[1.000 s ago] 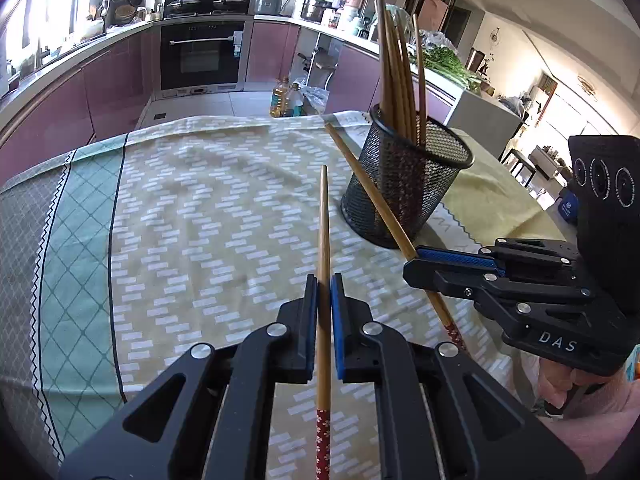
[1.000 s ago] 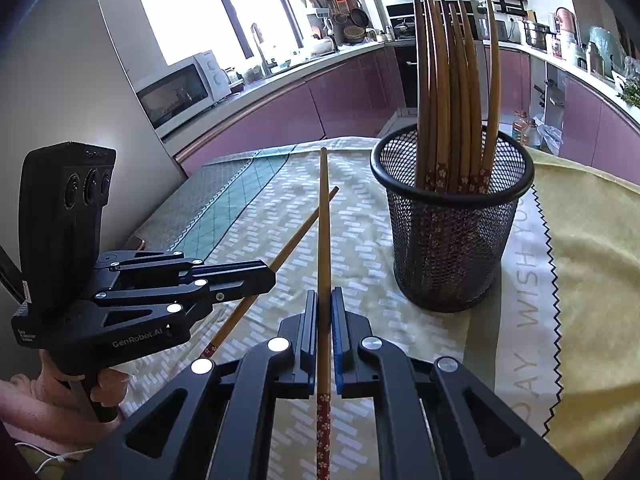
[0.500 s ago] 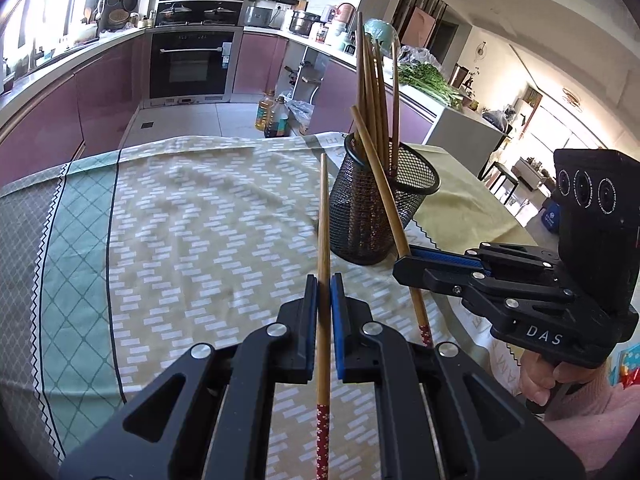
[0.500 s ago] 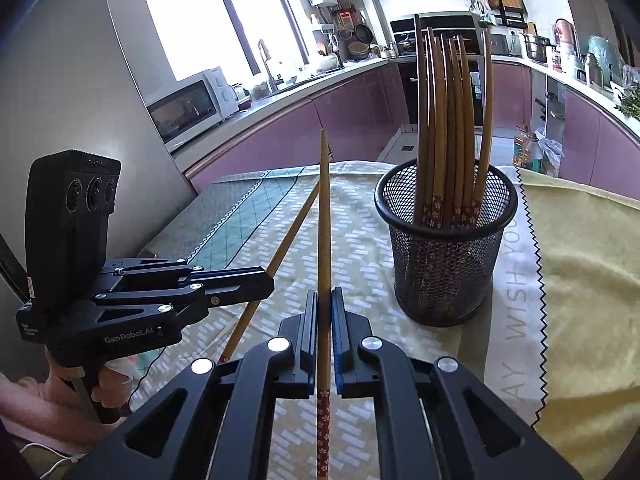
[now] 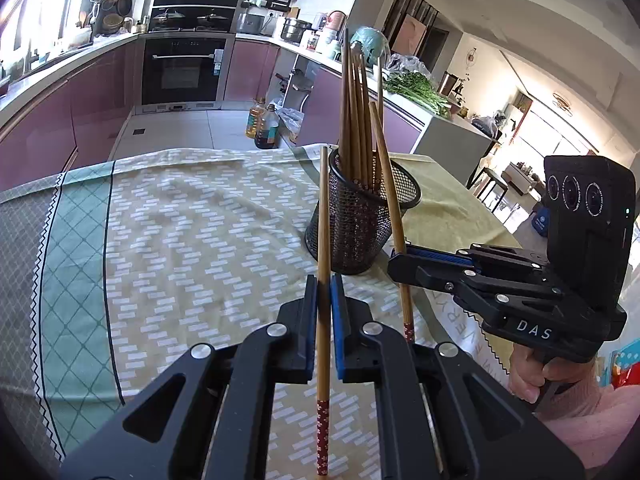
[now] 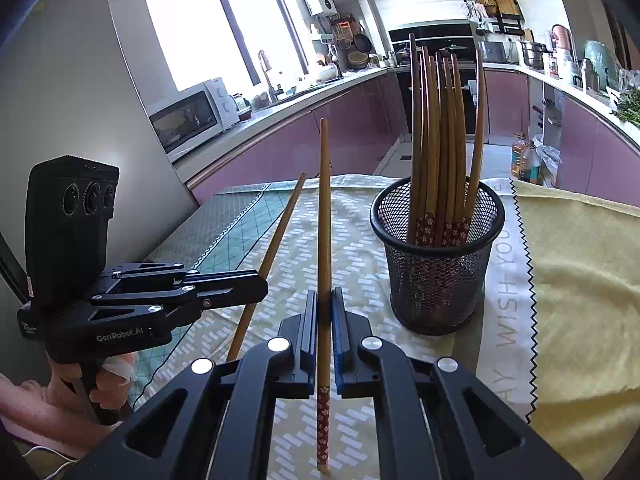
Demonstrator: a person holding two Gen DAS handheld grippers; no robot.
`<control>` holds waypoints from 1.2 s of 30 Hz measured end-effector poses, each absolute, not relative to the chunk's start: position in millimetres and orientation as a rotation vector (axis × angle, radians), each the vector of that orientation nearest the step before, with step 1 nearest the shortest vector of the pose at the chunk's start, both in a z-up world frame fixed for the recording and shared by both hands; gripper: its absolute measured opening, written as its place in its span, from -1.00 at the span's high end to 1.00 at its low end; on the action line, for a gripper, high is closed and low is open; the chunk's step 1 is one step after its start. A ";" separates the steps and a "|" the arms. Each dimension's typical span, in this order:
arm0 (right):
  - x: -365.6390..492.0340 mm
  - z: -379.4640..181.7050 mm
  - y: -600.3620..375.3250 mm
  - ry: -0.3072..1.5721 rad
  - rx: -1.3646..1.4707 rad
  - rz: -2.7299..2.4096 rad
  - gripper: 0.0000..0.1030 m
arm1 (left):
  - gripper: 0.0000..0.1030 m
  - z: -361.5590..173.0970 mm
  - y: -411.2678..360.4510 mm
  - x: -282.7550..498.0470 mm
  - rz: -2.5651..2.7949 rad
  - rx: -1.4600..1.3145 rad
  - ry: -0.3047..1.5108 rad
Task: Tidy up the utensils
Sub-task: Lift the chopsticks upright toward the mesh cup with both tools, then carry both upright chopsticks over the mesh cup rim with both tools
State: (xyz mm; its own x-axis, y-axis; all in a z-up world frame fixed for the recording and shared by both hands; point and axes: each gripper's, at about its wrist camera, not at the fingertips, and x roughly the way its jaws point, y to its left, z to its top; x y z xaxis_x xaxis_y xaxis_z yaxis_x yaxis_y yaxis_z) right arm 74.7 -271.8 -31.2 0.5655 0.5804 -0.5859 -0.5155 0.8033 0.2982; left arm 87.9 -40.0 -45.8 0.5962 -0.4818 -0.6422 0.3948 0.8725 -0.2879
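A black mesh holder (image 5: 360, 224) (image 6: 438, 276) stands on the patterned tablecloth (image 5: 180, 240) with several bamboo chopsticks (image 6: 440, 140) upright in it. My left gripper (image 5: 324, 284) is shut on one chopstick (image 5: 324, 220), tip up and flowered red end toward me, left of the holder. My right gripper (image 6: 325, 308) is shut on a second chopstick (image 6: 324, 220) in the same way. Each wrist view also shows the other hand: the right gripper (image 5: 395, 258) with its chopstick (image 5: 387, 200) slanting across the holder, and the left gripper (image 6: 261, 284) with its chopstick (image 6: 277, 240).
A yellow cloth (image 6: 580, 280) with a zigzag edge covers the table to the right of the holder. A person's hands grip both handles at the near table edge. Kitchen counters, an oven and oil bottles (image 5: 264, 124) on the floor lie beyond the table.
Both grippers have tipped upward, so the two held chopsticks stand steeper. The holder now sits lower and smaller in both views. Both grips stay shut.
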 end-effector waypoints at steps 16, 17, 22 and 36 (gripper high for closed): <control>75.7 -23.7 -277.4 0.697 0.102 0.637 0.89 | 0.85 -37.9 -43.1 86.6 -0.538 -0.113 0.760; 75.8 -23.4 -277.3 0.696 0.101 0.637 0.89 | 0.85 -37.8 -43.2 86.5 -0.538 -0.112 0.760; 75.3 -21.1 -278.0 0.691 0.102 0.636 0.89 | 0.85 -34.7 -44.2 85.7 -0.539 -0.109 0.750; 75.3 -16.1 -281.4 0.673 0.110 0.627 0.89 | 0.85 -27.9 -46.9 82.9 -0.549 -0.106 0.735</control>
State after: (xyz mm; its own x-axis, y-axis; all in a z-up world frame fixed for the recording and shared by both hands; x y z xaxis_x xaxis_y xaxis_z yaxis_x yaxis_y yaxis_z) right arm 75.3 -281.4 -16.1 0.6065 0.5751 -0.5490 -0.5064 0.8117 0.2909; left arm 82.9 -46.9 -27.9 0.6081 -0.5106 -0.6079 0.4382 0.8544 -0.2793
